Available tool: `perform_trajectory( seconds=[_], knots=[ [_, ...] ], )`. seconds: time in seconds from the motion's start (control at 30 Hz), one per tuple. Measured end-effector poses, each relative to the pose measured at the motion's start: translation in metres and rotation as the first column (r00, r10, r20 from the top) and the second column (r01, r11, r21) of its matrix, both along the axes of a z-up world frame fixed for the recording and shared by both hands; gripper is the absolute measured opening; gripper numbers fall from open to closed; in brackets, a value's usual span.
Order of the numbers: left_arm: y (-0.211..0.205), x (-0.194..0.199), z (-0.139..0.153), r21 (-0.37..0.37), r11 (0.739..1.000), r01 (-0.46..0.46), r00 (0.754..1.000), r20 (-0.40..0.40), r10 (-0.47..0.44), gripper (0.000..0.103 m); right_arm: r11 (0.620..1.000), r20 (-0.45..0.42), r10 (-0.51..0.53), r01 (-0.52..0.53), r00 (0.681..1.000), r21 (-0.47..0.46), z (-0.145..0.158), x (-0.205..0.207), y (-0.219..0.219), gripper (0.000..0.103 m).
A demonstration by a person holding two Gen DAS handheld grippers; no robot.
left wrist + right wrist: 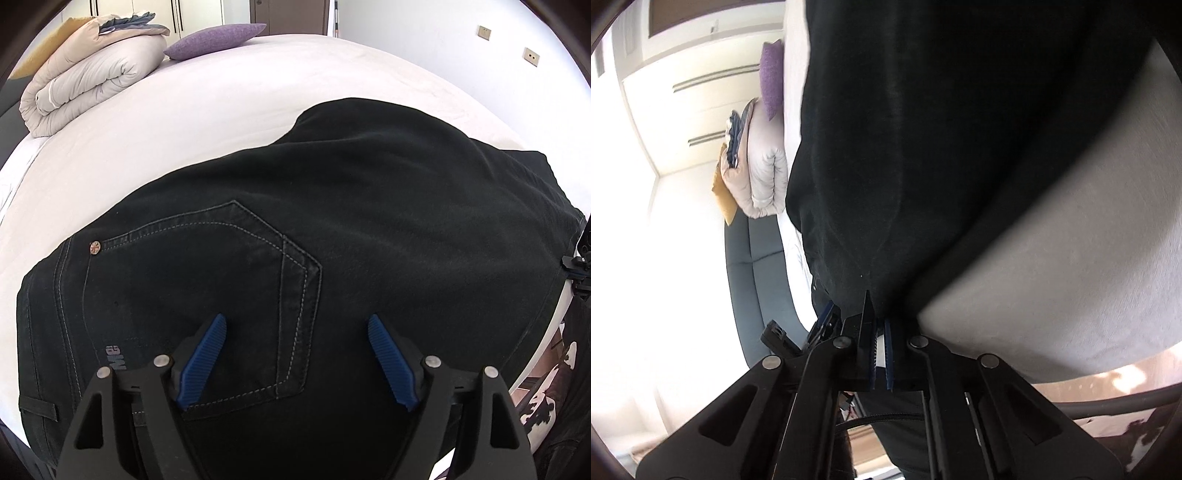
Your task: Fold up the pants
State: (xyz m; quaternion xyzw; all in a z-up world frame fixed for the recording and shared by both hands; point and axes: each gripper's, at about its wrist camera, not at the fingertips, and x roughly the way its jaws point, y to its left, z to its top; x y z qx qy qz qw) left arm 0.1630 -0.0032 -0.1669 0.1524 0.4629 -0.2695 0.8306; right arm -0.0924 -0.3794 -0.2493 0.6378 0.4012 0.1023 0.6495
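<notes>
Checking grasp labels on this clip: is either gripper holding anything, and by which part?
The right gripper is shut on the black pants at an edge. The left gripper is open above them, holding nothing.

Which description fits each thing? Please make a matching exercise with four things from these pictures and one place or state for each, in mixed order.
Things:
1. pants
2. purple cushion
3. left gripper
4. right gripper

Descriptions:
A. open, above the back pocket
B. spread flat across the white bed
C. shut on an edge of the dark cloth
D. at the far end of the bed, beside the folded duvet

Pairs: 1-B, 2-D, 3-A, 4-C
</notes>
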Motion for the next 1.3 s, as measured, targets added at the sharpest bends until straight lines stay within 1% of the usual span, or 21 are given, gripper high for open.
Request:
perform_trajectory(
  seconds=[0.17, 0.23, 0.3, 0.4, 0.47, 0.53, 0.6, 0.67, 0.73, 0.8, 0.9, 0.93, 1.0, 1.03, 1.07, 1.1, 1.13, 1.17, 1.2, 1.27, 1.3],
  knots=[
    [0.003, -0.001, 0.001, 0.003, 1.000, -0.006, 1.000, 0.000, 0.006, 0.082, 0.995, -0.010, 0.059, -0.060, 0.998, -0.083, 0.028, -0.020, -0.003, 0.004],
    [0.005, -0.002, 0.003, 0.009, 1.000, -0.004, 1.000, -0.003, 0.004, 0.082, 0.983, 0.058, 0.099, -0.088, 0.993, -0.164, 0.056, -0.027, -0.007, 0.004],
    [0.006, -0.001, 0.004, 0.006, 1.000, -0.007, 1.000, -0.010, 0.007, 0.082, 0.970, 0.156, 0.096, -0.057, 0.983, -0.237, 0.090, -0.024, -0.016, 0.004],
    [0.008, -0.001, 0.006, 0.011, 1.000, -0.016, 1.000, -0.013, 0.016, 0.083, 0.971, 0.244, 0.083, -0.023, 0.966, -0.237, 0.112, 0.003, -0.029, 0.004],
    [0.009, -0.003, 0.006, 0.015, 1.000, -0.026, 1.000, -0.015, 0.027, 0.083, 0.971, 0.249, 0.070, -0.009, 0.966, -0.238, 0.112, 0.032, -0.033, 0.004],
    [0.010, -0.004, 0.007, 0.018, 0.999, -0.035, 0.999, -0.019, 0.035, 0.083, 0.980, 0.275, 0.089, -0.034, 0.957, -0.196, 0.102, 0.068, -0.028, 0.004],
    [0.014, -0.006, 0.007, 0.022, 0.999, -0.041, 0.999, -0.024, 0.041, 0.083, 0.984, 0.193, 0.091, -0.058, 0.977, -0.168, 0.086, 0.089, -0.024, 0.004],
    [0.018, -0.006, 0.007, 0.025, 0.999, -0.049, 0.998, -0.029, 0.049, 0.083, 0.979, 0.170, 0.151, -0.124, 0.974, -0.160, 0.068, 0.105, -0.009, 0.004],
    [0.024, -0.005, 0.006, 0.015, 0.998, -0.056, 0.998, -0.036, 0.057, 0.083, 0.959, 0.104, 0.159, -0.128, 0.982, -0.253, 0.049, 0.109, -0.005, 0.000],
    [0.031, -0.010, 0.006, 0.001, 0.998, -0.058, 0.998, -0.039, 0.058, 0.083, 0.974, 0.146, 0.090, -0.057, 0.985, -0.218, 0.038, 0.096, -0.021, 0.000],
    [0.035, -0.013, 0.005, -0.005, 0.999, -0.054, 0.998, -0.034, 0.054, 0.083, 0.951, 0.157, -0.093, 0.135, 0.983, -0.278, 0.049, 0.071, -0.070, 0.000],
    [0.037, -0.014, 0.005, -0.009, 0.998, -0.055, 0.998, -0.032, 0.054, 0.083, 0.932, 0.153, -0.202, 0.238, 0.967, -0.275, 0.051, 0.055, -0.096, 0.000],
    [0.042, -0.017, 0.005, -0.017, 0.998, -0.058, 0.998, -0.027, 0.057, 0.083, 0.889, 0.145, -0.351, 0.378, 0.925, -0.260, 0.053, 0.030, -0.134, 0.000],
    [0.044, -0.018, 0.005, -0.019, 0.998, -0.063, 0.998, -0.026, 0.063, 0.083, 0.860, 0.146, -0.403, 0.429, 0.903, -0.277, 0.061, 0.019, -0.146, 0.000],
    [0.047, -0.019, 0.007, -0.020, 0.997, -0.072, 0.997, -0.028, 0.072, 0.083, 0.821, 0.146, -0.439, 0.462, 0.886, -0.335, 0.073, 0.010, -0.153, 0.000],
    [0.049, -0.017, 0.013, -0.026, 0.996, -0.089, 0.995, -0.037, 0.088, 0.080, 0.777, 0.160, -0.475, 0.497, 0.866, -0.386, 0.088, 0.001, -0.157, 0.000],
    [0.052, -0.019, 0.020, -0.044, 0.993, -0.107, 0.994, -0.043, 0.105, 0.074, 0.751, 0.178, -0.501, 0.528, 0.847, -0.396, 0.100, -0.006, -0.158, 0.000],
    [0.052, -0.021, 0.029, -0.083, 0.991, -0.105, 0.994, -0.042, 0.102, 0.073, 0.750, 0.199, -0.506, 0.542, 0.839, -0.379, 0.110, -0.007, -0.157, 0.000],
    [0.050, -0.024, 0.041, -0.132, 0.987, -0.092, 0.996, -0.031, 0.089, 0.073, 0.761, 0.228, -0.484, 0.535, 0.845, -0.366, 0.120, -0.002, -0.151, 0.000],
    [0.040, -0.022, 0.060, -0.191, 0.979, -0.067, 0.998, 0.000, 0.068, 0.073, 0.809, 0.282, -0.379, 0.464, 0.881, -0.361, 0.139, 0.026, -0.125, 0.000],
    [0.030, -0.018, 0.068, -0.217, 0.975, -0.050, 0.998, 0.012, 0.054, 0.073, 0.849, 0.298, -0.299, 0.396, 0.906, -0.350, 0.144, 0.047, -0.106, 0.000]
  ],
)
